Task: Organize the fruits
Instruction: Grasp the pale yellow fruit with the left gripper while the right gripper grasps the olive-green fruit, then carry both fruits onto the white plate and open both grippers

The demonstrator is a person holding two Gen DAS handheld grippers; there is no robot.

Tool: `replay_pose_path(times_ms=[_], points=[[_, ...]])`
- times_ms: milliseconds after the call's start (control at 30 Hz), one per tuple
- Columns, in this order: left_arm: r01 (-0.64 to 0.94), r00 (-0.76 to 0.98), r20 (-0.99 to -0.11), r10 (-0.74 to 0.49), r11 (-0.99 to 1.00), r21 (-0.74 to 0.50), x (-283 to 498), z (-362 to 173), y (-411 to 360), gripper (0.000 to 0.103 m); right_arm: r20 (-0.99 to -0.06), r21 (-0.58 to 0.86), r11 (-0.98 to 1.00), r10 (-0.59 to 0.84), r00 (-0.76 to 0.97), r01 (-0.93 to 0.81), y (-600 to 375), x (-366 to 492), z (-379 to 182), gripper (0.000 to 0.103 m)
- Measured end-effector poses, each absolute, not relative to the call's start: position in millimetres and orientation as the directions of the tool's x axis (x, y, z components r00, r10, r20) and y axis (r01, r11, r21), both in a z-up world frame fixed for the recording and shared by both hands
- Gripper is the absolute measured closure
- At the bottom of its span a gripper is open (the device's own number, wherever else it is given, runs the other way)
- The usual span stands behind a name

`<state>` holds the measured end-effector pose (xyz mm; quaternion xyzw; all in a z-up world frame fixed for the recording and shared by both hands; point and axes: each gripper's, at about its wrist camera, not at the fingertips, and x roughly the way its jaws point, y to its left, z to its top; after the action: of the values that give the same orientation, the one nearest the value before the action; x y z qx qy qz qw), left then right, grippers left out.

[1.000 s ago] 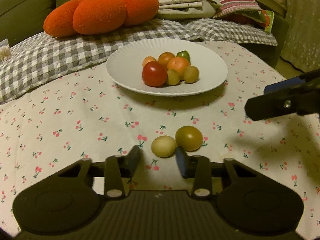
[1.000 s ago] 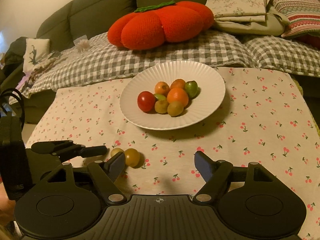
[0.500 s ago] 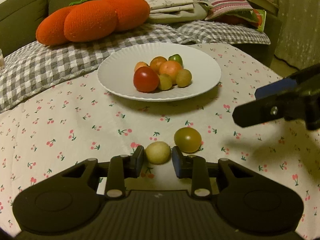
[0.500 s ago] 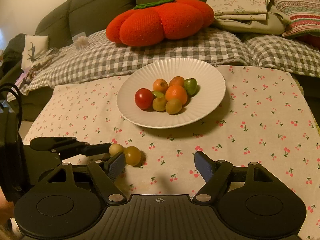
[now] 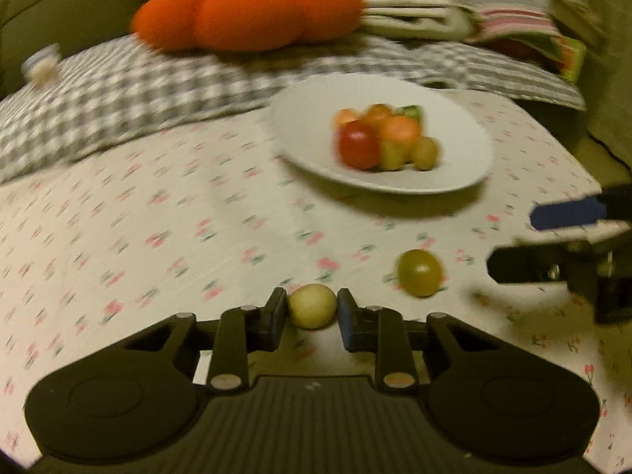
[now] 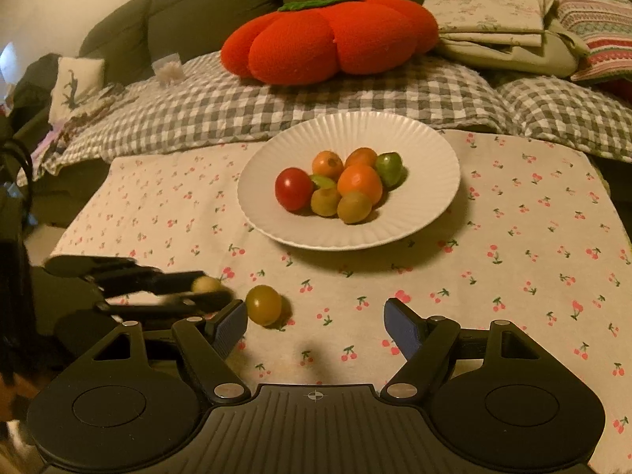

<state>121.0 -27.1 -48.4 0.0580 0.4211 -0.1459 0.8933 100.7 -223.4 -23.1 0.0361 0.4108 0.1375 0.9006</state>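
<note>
My left gripper (image 5: 312, 310) is shut on a pale yellow fruit (image 5: 312, 305), low over the cherry-print tablecloth; it also shows in the right wrist view (image 6: 205, 290), with the fruit (image 6: 205, 284) between its fingers. An olive-green fruit (image 5: 419, 272) lies on the cloth to its right; in the right wrist view the fruit (image 6: 263, 305) sits by my right gripper's left finger. My right gripper (image 6: 316, 326) is open and empty. A white plate (image 6: 418, 213) farther back holds several red, orange and green fruits (image 6: 359, 183). The left wrist view is blurred.
A grey checked cushion (image 6: 276, 106) and an orange pumpkin-shaped pillow (image 6: 328, 39) lie behind the plate on a dark green sofa. Folded cloths (image 6: 493, 27) are stacked at the back right. The table's edge (image 6: 79, 233) falls away at the left.
My left gripper closed on the pale yellow fruit and moved left with it, away from the olive-green fruit. The right gripper has hardly moved.
</note>
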Motion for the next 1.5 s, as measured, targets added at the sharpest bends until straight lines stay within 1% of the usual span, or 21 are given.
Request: replay_pose_path(times_ms=[200, 400, 467, 633, 700, 733, 767, 800, 1000, 1500], points=[[0.195, 0.606, -0.781, -0.153, 0.980, -0.040, 116.4, -39.7, -0.1, 0.077, -0.734, 0.139, 0.949, 0.291, 0.614, -0.284, -202.6, 105.3, -35.8, 0.026], [0.173, 0.625, -0.772, -0.115, 0.985, -0.006, 117.4, -35.9, 2.5, 0.077, -0.733, 0.124, 0.934, 0.313, 0.603, -0.335, -181.2, 110.8, -52.6, 0.027], [0.175, 0.629, -0.769, -0.110, 0.985, 0.002, 117.0, -35.1, 2.1, 0.077, -0.728, 0.112, 0.933, 0.311, 0.610, -0.342, -175.5, 112.4, -58.6, 0.030], [0.181, 0.633, -0.766, -0.111, 0.983, 0.006, 116.7, -33.4, 0.5, 0.077, -0.715, 0.066, 0.935, 0.289, 0.637, -0.349, -167.9, 112.2, -68.8, 0.044], [0.182, 0.633, -0.766, -0.113, 0.983, 0.005, 116.9, -33.5, -0.1, 0.077, -0.707, 0.059, 0.935, 0.286, 0.647, -0.349, -167.9, 111.5, -68.7, 0.063], [0.183, 0.632, -0.766, -0.113, 0.983, 0.006, 116.9, -33.7, -0.5, 0.077, -0.704, 0.060, 0.937, 0.284, 0.651, -0.344, -168.4, 112.0, -68.5, 0.067], [0.185, 0.632, -0.766, -0.113, 0.983, 0.007, 116.5, -33.8, -0.9, 0.077, -0.703, 0.064, 0.937, 0.286, 0.651, -0.342, -169.0, 112.3, -68.3, 0.076], [0.186, 0.632, -0.766, -0.114, 0.983, 0.008, 116.3, -34.0, -1.4, 0.077, -0.703, 0.065, 0.937, 0.288, 0.651, -0.344, -169.2, 112.8, -68.0, 0.078], [0.187, 0.636, -0.763, -0.119, 0.982, 0.003, 115.6, -33.8, -2.5, 0.077, -0.706, 0.061, 0.937, 0.283, 0.649, -0.343, -167.3, 111.2, -64.0, 0.078], [0.199, 0.657, -0.740, -0.144, 0.980, -0.014, 111.3, -24.7, -10.0, 0.077, -0.676, 0.141, 0.930, 0.342, 0.653, -0.340, -173.1, 100.1, -29.5, 0.078]])
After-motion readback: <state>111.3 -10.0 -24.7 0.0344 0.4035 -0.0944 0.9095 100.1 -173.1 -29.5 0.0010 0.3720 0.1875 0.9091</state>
